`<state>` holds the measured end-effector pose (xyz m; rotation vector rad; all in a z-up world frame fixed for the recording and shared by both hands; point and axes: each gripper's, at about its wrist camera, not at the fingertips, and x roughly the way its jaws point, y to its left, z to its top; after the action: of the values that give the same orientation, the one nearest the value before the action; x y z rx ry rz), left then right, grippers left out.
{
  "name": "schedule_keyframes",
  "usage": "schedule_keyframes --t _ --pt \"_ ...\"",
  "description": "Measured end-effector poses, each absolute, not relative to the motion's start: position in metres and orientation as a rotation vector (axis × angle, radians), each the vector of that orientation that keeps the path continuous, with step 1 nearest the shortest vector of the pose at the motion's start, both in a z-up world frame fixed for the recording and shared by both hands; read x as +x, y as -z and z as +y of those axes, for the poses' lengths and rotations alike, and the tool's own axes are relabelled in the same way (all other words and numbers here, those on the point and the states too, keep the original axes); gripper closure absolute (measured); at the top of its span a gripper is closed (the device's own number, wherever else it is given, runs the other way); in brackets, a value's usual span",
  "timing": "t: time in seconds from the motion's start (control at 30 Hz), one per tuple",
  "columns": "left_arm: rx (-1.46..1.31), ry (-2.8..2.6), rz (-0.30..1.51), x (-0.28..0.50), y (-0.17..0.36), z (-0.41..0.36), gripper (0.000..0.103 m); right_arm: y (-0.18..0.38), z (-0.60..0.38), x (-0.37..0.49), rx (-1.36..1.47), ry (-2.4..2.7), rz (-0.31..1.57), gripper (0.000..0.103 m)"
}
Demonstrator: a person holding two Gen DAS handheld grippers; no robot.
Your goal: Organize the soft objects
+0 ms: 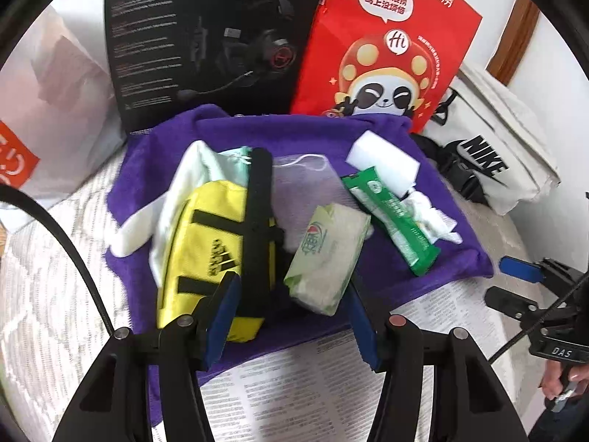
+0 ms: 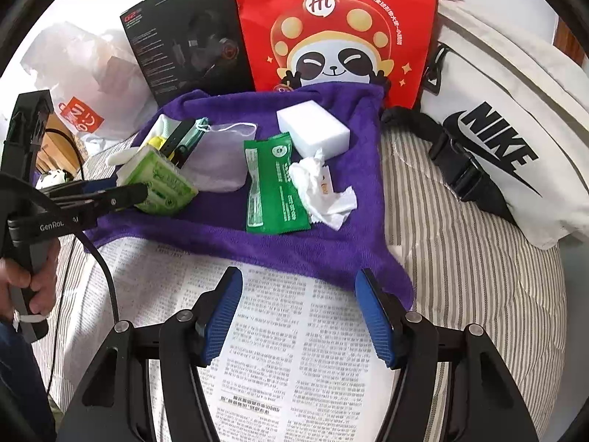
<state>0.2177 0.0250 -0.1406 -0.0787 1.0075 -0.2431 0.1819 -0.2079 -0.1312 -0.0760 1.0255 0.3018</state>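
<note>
A purple towel (image 1: 423,269) (image 2: 228,232) lies on the bed with soft things on it: a yellow pouch (image 1: 206,243) with a black strap, a light green tissue pack (image 1: 324,254) (image 2: 162,180), a green wipes packet (image 1: 394,217) (image 2: 272,188), a white sponge block (image 1: 383,162) (image 2: 313,132), a crumpled white tissue (image 1: 434,217) (image 2: 327,191) and a mesh drawstring bag (image 2: 221,154). My left gripper (image 1: 294,316) is open just in front of the pouch and the tissue pack; in the right wrist view its fingers (image 2: 121,195) reach the tissue pack. My right gripper (image 2: 298,316) is open and empty over a newspaper (image 2: 287,350).
A black headset box (image 1: 206,37) (image 2: 191,44) and a red panda bag (image 1: 383,44) (image 2: 335,25) stand behind the towel. A white Nike bag (image 1: 489,158) (image 2: 508,136) lies at the right, a white plastic bag (image 1: 55,103) at the left. The bed cover is striped.
</note>
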Motion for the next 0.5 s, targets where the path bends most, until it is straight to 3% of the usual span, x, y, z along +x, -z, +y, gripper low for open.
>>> schedule_keyframes --t 0.5 --pt "-0.093 0.267 0.997 0.192 0.141 0.036 0.047 0.139 -0.203 0.168 -0.073 -0.311 1.051 0.040"
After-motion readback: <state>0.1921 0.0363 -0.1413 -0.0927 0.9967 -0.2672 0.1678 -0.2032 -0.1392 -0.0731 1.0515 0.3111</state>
